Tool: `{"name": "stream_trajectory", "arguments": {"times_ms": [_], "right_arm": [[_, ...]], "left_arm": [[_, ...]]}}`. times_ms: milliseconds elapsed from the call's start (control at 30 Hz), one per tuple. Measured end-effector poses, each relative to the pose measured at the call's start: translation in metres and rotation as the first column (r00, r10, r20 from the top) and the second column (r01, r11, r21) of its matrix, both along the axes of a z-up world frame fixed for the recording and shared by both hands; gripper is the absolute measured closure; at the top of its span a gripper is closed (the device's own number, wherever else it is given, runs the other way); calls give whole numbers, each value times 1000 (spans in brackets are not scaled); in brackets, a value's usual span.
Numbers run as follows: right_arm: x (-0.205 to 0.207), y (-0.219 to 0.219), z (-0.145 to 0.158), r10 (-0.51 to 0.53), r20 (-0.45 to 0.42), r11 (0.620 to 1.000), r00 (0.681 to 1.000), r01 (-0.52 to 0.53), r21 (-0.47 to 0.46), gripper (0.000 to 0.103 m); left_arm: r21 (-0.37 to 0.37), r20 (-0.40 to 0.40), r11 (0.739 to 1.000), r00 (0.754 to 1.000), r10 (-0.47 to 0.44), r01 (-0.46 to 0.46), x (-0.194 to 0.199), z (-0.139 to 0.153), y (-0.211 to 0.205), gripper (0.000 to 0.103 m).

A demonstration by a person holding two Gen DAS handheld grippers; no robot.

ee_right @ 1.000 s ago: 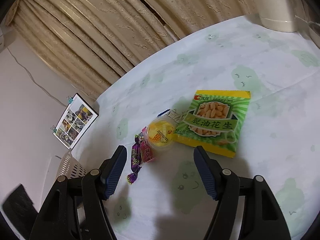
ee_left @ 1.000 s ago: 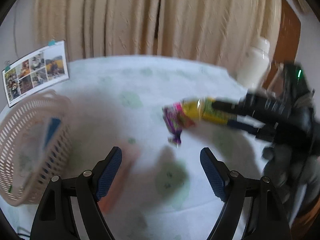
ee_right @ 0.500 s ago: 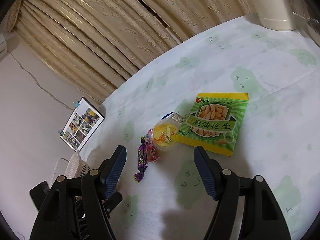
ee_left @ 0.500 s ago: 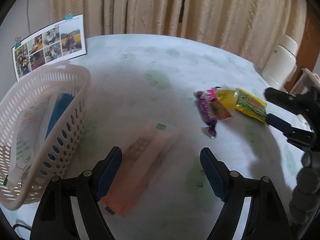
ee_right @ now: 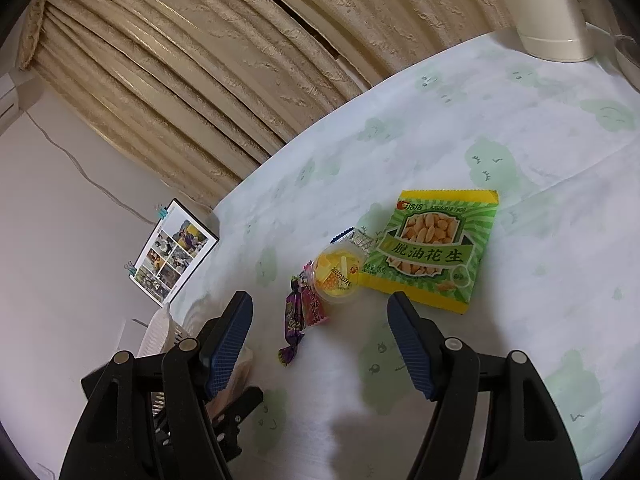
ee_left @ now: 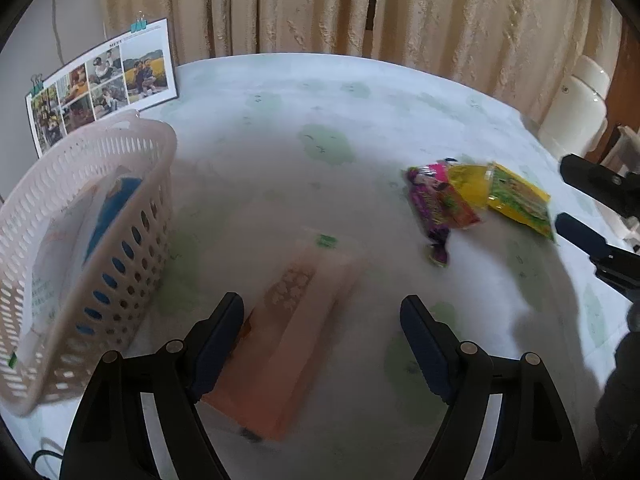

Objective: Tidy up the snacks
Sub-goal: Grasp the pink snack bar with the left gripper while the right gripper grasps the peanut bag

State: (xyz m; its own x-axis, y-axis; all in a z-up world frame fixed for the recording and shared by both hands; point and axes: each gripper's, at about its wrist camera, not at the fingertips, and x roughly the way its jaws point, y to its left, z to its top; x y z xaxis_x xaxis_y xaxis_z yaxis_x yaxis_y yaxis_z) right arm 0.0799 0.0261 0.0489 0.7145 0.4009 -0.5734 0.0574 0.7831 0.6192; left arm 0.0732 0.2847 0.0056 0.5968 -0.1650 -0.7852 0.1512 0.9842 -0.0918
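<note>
Gaping, both hand-held grippers (left (ee_left: 322, 312), right (ee_right: 320, 310)) flank a flat orange packet (ee_left: 288, 320), perforated plastic basket (ee_left: 80, 240).

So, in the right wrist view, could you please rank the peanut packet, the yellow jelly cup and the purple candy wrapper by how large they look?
1. Peanut packet, clearly largest.
2 and 3. Purple candy wrapper and yellow jelly cup cover similar area; the wrapper is longer but narrower and partly overlapped, so I would not rank them.

Green-and-yellow peanut packet (ee_right: 434, 250): large characters "脱油花生" across its front. Jelly cup (ee_right: 338, 276): a printed date code on the lid, too small to read with certainty.
</note>
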Motion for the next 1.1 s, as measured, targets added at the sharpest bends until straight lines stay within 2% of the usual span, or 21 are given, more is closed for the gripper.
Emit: {"name": "stream_trajectory", "arguments": {"times_ms": [200, 400, 500, 567, 633, 667, 800, 933, 1100], "right_arm": [[1, -11, -2, -35, -8, 999, 999, 35, 10, 32], [3, -11, -3, -33, -16, 999, 999, 33, 14, 32], [2, -14, -2, -35, -13, 999, 999, 36, 18, 32], [3, -19, -2, -52, -15, 998, 999, 52, 24, 32], [2, -26, -2, -73, -16, 997, 997, 73, 31, 32], [2, -30, -2, -86, -17, 996, 996, 87, 34, 32], [3, -48, -3, -138, -22, 990, 990, 139, 38, 32], [6, -63, -9, -185, -41, 982, 982, 186, 42, 32], [14, -67, -16, -172, -55, 984, 984, 174, 42, 32]], "left_arm": [[-67, -1, 996, 998, -58, 58, -11, 2, -10, 22], [-57, 3, 998, 1000, 13, -13, -3, 2, -4, 26], [-27, 15, 999, 999, 32, -32, 0, 1, -4, 37], [-11, 28, 999, 999, 32, -32, 0, 2, -6, 54], [-13, 32, 999, 999, 31, -30, 0, 2, -6, 65], [-22, 33, 999, 999, 31, -30, 1, 2, -5, 67], [-58, 55, 998, 998, 25, -22, -2, 4, -1, 69], [-74, 120, 997, 993, 3, 6, -9, 14, -4, 69], [-114, 178, 993, 984, -17, 38, -18, 26, -5, 69]]}}
